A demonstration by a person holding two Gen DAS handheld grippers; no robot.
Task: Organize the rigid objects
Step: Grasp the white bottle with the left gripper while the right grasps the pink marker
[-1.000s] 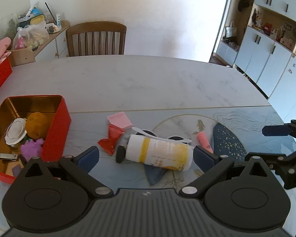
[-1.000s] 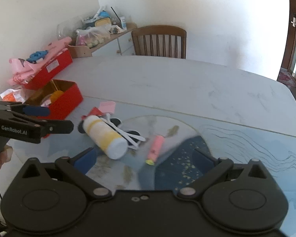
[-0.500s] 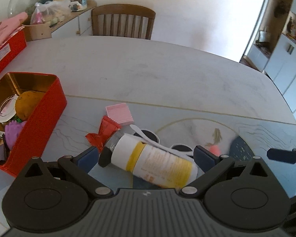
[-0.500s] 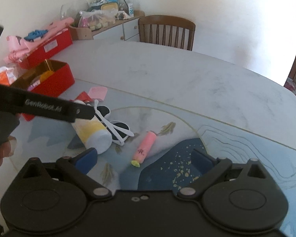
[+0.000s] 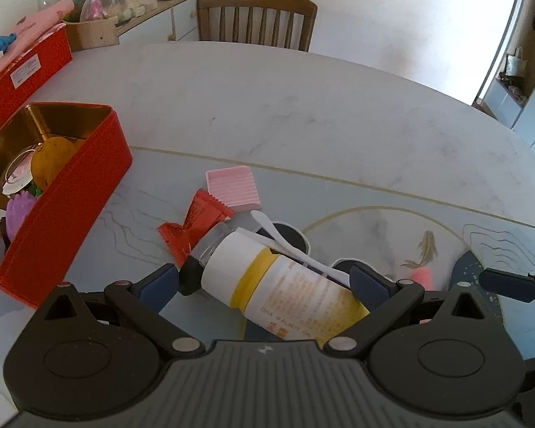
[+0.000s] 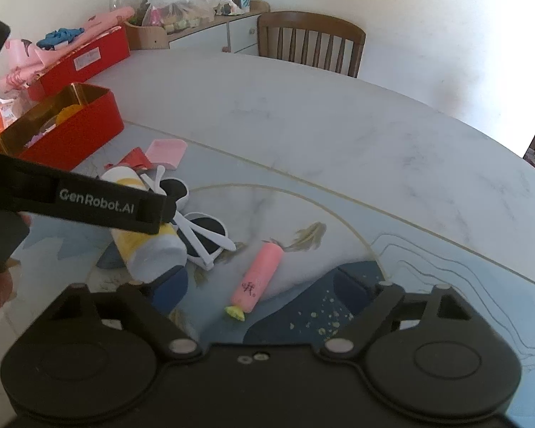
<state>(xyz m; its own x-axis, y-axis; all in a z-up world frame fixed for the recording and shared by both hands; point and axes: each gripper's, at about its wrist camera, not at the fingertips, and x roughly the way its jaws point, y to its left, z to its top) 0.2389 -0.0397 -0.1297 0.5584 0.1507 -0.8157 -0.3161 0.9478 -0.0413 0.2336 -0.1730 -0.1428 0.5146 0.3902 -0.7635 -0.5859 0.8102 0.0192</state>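
A white and yellow bottle [image 5: 285,285] with a dark cap lies on its side on the table. My left gripper [image 5: 265,285] is open and straddles it, one pad by the cap and one by the base. A pink tube [image 6: 256,278] with a yellow-green cap lies between the fingers of my right gripper [image 6: 262,290], whose jaws are closing without touching it. White sunglasses [image 6: 203,235] lie beside the bottle [image 6: 149,246]. In the right wrist view a black finger of the left gripper [image 6: 96,203] crosses over the bottle.
An open red tin [image 5: 71,185] holding several small items stands at the left. A red wrapper [image 5: 192,228] and a pink ridged square [image 5: 233,190] lie just beyond the bottle. Another red box [image 5: 25,71] sits at far left, and a wooden chair [image 5: 256,18] stands behind the table.
Both grippers have come down and closer to the table. The left one now has the bottle between its fingers. The right one's jaws have narrowed around the pink tube.
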